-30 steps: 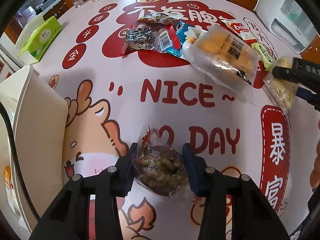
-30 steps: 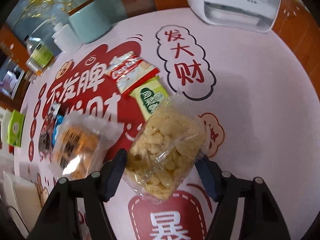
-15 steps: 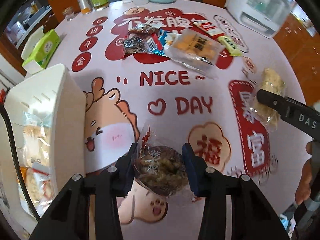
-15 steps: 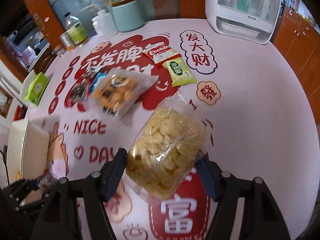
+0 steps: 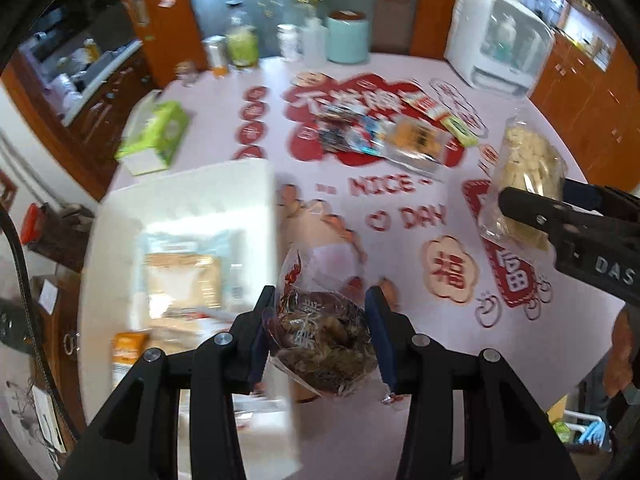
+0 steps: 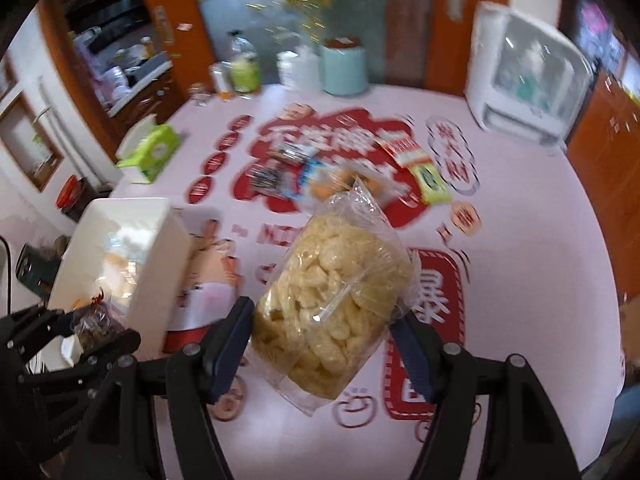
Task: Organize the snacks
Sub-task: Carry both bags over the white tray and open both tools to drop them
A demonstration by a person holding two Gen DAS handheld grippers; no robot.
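My left gripper (image 5: pixel 318 332) is shut on a small clear packet of dark brown snack (image 5: pixel 320 340), held in the air beside the right wall of the white storage bin (image 5: pixel 256 184). The bin holds several packets (image 5: pixel 182 276). My right gripper (image 6: pixel 322 344) is shut on a clear bag of pale yellow puffs (image 6: pixel 332 288), lifted above the pink tablecloth. That bag (image 5: pixel 524 172) and the right gripper (image 5: pixel 560 216) also show at the right of the left wrist view. Several snack packets (image 6: pixel 320 172) lie in a pile on the red print at mid table.
A green tissue box (image 5: pixel 154 140) sits at the table's left. Bottles, jars and a pale blue canister (image 5: pixel 347 36) line the far edge, with a white appliance (image 5: pixel 500 40) at the far right. Wooden cabinets surround the table. A hand (image 5: pixel 620 352) shows at the right edge.
Both grippers have risen and pulled back from the snack pile with their bags. The white bin has come from the left edge into the middle left of both views.
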